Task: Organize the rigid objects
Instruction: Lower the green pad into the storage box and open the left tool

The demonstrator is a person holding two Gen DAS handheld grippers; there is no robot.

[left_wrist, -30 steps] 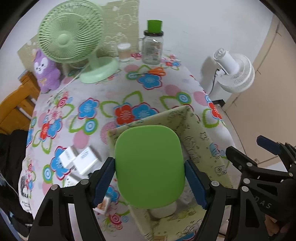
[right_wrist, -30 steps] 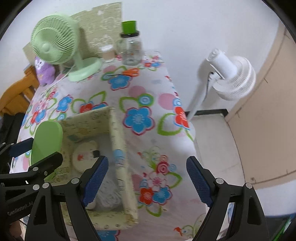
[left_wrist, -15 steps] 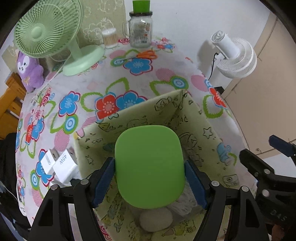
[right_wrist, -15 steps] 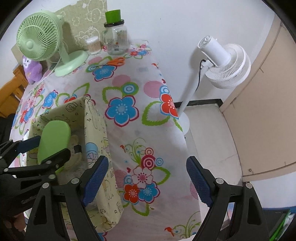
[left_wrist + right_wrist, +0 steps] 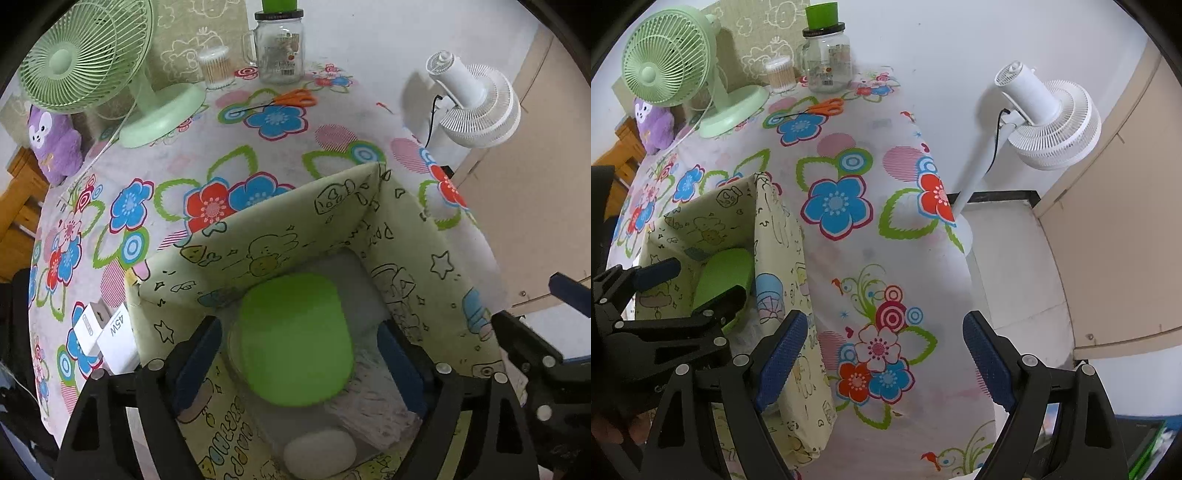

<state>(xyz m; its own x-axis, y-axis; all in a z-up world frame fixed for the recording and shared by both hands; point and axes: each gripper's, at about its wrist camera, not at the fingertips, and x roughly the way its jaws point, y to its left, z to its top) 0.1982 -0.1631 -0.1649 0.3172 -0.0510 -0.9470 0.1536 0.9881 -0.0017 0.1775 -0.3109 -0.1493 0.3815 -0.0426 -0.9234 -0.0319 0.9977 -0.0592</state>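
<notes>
A green rounded lid-like object (image 5: 291, 343) lies inside the cartoon-print fabric box (image 5: 295, 218), resting over other items. My left gripper (image 5: 298, 325) points down into the box. Its jaws are opening, the green object sits between them, and a gap shows on each side of it. A white round item (image 5: 319, 458) lies lower in the box. In the right wrist view my right gripper (image 5: 882, 328) stands open over the flowered tablecloth just right of the box (image 5: 779, 236), with nothing between its fingers. The left gripper (image 5: 661, 280) and the green object (image 5: 724, 273) appear there too.
Two white boxes (image 5: 107, 332) lie left of the fabric box. At the back stand a green desk fan (image 5: 85, 55), a cotton-swab tub (image 5: 216, 68), a glass jar (image 5: 280, 51) and orange scissors (image 5: 291, 99). A purple plush (image 5: 55, 140) sits far left. A white floor fan (image 5: 1052, 122) stands beyond the table's right edge.
The left gripper sank into the fabric box with the green object, and its jaws spread off it. The object now sits lower in the box. The right gripper dropped slightly and stayed open.
</notes>
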